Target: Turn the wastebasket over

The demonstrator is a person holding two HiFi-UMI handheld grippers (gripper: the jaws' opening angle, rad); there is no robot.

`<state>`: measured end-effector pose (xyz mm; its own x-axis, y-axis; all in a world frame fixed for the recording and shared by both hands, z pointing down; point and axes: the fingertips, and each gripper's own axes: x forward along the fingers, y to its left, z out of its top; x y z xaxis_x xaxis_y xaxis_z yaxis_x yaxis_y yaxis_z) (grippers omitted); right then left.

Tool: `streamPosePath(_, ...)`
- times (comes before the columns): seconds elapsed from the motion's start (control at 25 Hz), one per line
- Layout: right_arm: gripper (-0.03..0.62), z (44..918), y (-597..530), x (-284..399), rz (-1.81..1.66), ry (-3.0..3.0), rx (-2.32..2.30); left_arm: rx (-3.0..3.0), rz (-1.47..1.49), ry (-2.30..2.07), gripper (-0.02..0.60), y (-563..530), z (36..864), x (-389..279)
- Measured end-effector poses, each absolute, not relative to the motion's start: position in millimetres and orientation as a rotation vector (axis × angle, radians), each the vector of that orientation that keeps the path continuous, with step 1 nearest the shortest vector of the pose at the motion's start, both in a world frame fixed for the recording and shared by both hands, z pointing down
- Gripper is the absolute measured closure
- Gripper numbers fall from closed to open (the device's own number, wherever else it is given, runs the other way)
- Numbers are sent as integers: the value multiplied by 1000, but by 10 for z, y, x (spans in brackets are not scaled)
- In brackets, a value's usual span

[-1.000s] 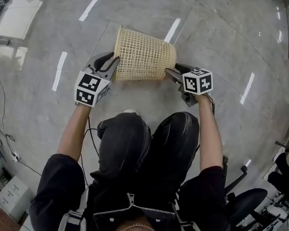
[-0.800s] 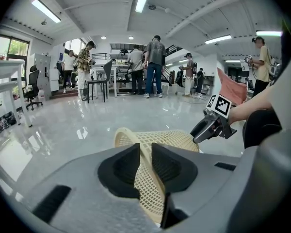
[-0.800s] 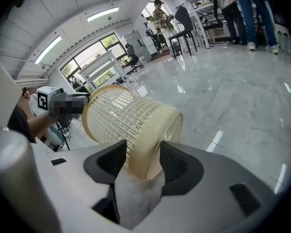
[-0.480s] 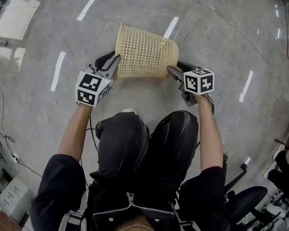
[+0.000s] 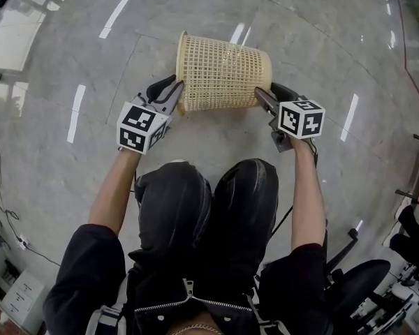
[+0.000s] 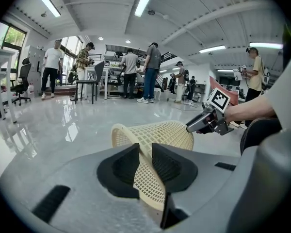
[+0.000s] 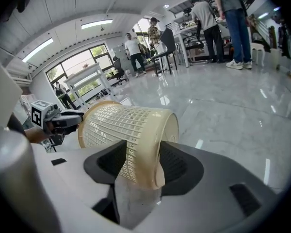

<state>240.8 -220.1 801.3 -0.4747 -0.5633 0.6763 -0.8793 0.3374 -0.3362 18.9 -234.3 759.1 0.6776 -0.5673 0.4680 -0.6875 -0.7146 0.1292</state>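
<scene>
**Holding a sideways wastebasket by two thin edges**

Head view: we see the wastebasket (image 5: 223, 74) lying on its side in the upper middle of the frame, above the person's knees, with its wide mouth to the left and its narrower closed end to the right. The left gripper (image 5: 176, 93) bites the mouth rim and the right gripper (image 5: 262, 98) bites the closed end, so the basket spans between them. We judge that it hangs clear of the grey floor (image 5: 321, 47), though this view does not settle that. The main risk is a dropped basket: each grip takes only a narrow strip of edge, and if the two hands turn at different rates the lattice could twist out of one pair of jaws.

Left gripper view: we see the jaws nearly together, clamped on the lattice wall just inside the mouth rim (image 6: 148, 171). The wall is thin and springy. We judge that it could flex and slide through the pads during the turn. Looking in through the mouth, we see nothing inside, so nothing should spill.

Right gripper view: the jaws are clamped on the lip at the closed end (image 7: 140, 166). That lip looks smooth and rounded, and we judge it the likelier place to slip. Through the lattice we see only bare wall, so the basket looks empty.
</scene>
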Motion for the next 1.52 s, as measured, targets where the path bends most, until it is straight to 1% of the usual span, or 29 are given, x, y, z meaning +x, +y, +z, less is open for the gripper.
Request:
streamPosePath(0.2, 376, 7755, -2211, 2722, 877, -2145, 1385, 2610, 540, -921, 500, -2316, 7639, 466)
streamPosePath(0.32, 396, 7569, -2192, 2879, 818, -2140, 1453, 2611, 527, -874, 499, -2263, 7679, 598)
streamPosePath(0.52, 416, 7307, -2185, 2875, 665, -2144, 1446, 2577, 524, -862, 497, -2267, 7825, 617)
streamPosePath(0.6, 436, 7228, -2215, 2773, 574, -2144, 1419, 2555, 529, -868, 494, -2278, 7910, 541)
streamPosePath(0.76, 437, 7112, -2323, 2465, 397, -2151, 1341, 2508, 542, -870, 486, -2309, 8063, 331)
streamPosePath(0.92, 441, 7052, -2381, 2191, 306, -2148, 1279, 2460, 530, -872, 484, -2257, 8195, 121)
streamPosePath(1.16, 444, 6971, -2427, 1725, 188, -2196, 1195, 2502, 566, -1020, 485, -2259, 8062, -328)
streamPosePath(1.36, 454, 6978, -2348, 1245, 77, -2217, 1068, 2665, 660, -985, 485, -2211, 7851, -121)
streamPosePath(1.52, 456, 7018, -2297, 881, -29, -2220, 959, 2673, 639, -911, 485, -2145, 7922, 88)
